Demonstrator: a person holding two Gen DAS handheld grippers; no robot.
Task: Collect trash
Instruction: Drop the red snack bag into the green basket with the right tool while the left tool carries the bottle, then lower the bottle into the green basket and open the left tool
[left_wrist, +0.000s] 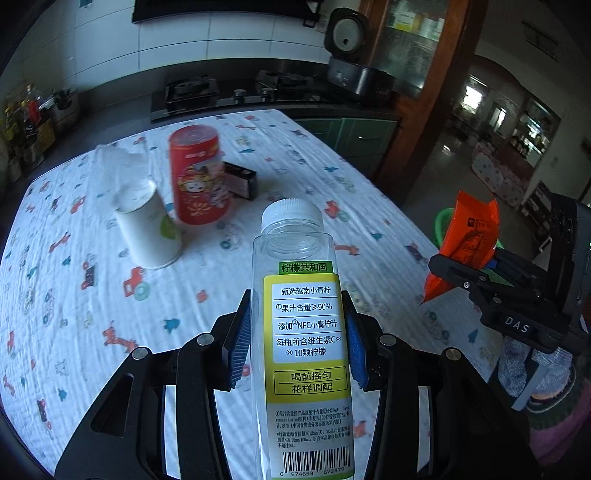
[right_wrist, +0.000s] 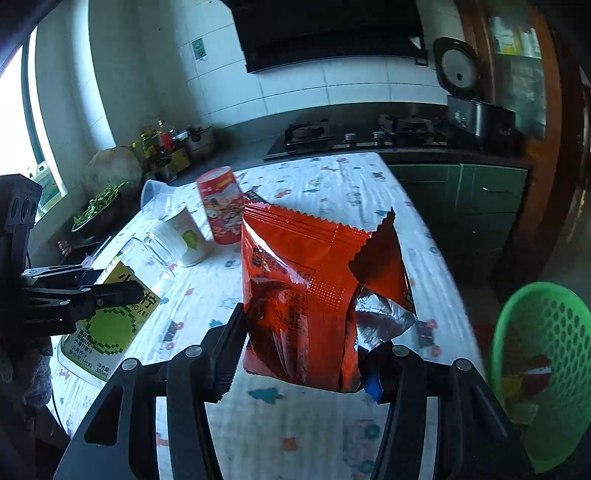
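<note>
The bottle (left_wrist: 301, 332) is clear plastic, capped and looks empty, so I judge it light, fairly stiff but smooth-walled and apt to slip or twist if gripped near its narrow neck. The labelled middle is the best place to hold it, and that is where the left gripper (left_wrist: 297, 343) has it: its blue pads press the bottle on both sides, spread only to the bottle's width. The bottle is lifted clear above the surface (left_wrist: 92, 332), its cap pointing toward the red can (left_wrist: 199, 173).

The orange packet (right_wrist: 306, 295) is a torn foil snack bag, very light, soft and crinkly; it would crumple rather than resist, and its slick film could slide out of a loose hold. Its lower body, where the layers bunch together, gives the surest grip. The right gripper (right_wrist: 299, 362) pinches it there, nearly closed, with the torn top flapping open above. The packet hangs over the edge of the surface nearest the green basket (right_wrist: 539, 369), which stands lower, off to the gripper's right, and already holds some scraps.

Beside the red can stand a white cup (left_wrist: 147, 229) and a dark small box (left_wrist: 242, 181), with a clear plastic cup (right_wrist: 157, 199) behind the white cup, all untouched on the surface. Both held items should drop easily into the basket once the grippers open above it; the packet may cling or drift as it falls.
</note>
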